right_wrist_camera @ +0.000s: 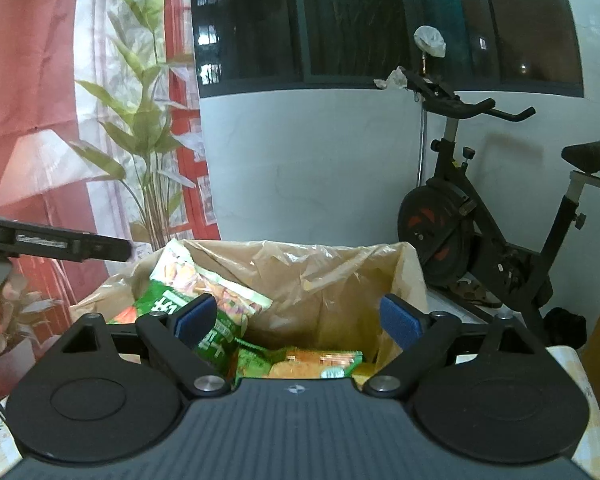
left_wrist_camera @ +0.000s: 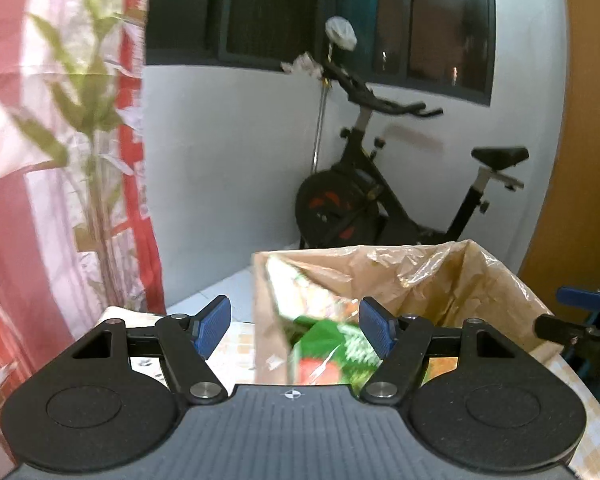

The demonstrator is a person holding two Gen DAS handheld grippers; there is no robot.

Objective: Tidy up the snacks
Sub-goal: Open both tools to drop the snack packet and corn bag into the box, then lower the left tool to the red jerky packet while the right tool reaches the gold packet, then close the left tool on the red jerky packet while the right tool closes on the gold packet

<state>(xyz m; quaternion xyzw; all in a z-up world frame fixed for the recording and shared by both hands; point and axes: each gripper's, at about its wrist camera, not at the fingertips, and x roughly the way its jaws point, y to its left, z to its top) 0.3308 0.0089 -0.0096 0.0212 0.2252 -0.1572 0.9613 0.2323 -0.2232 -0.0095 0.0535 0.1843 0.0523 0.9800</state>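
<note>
While both grippers, left [left_wrist_camera: 295,326] and right [right_wrist_camera: 300,318], hovered with jaws apart and empty, the green snack packet [right_wrist_camera: 204,300] leaned inside the lined box [right_wrist_camera: 332,276], apparently just dropped for sorting.

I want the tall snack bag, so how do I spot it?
Find the brown box lined with crinkly clear plastic in front of the exercise bike. Look in its left corner. The green snack bag stands tilted there with orange snacks pictured near its top, while the other green and orange packet lies flat on the bottom.
</note>
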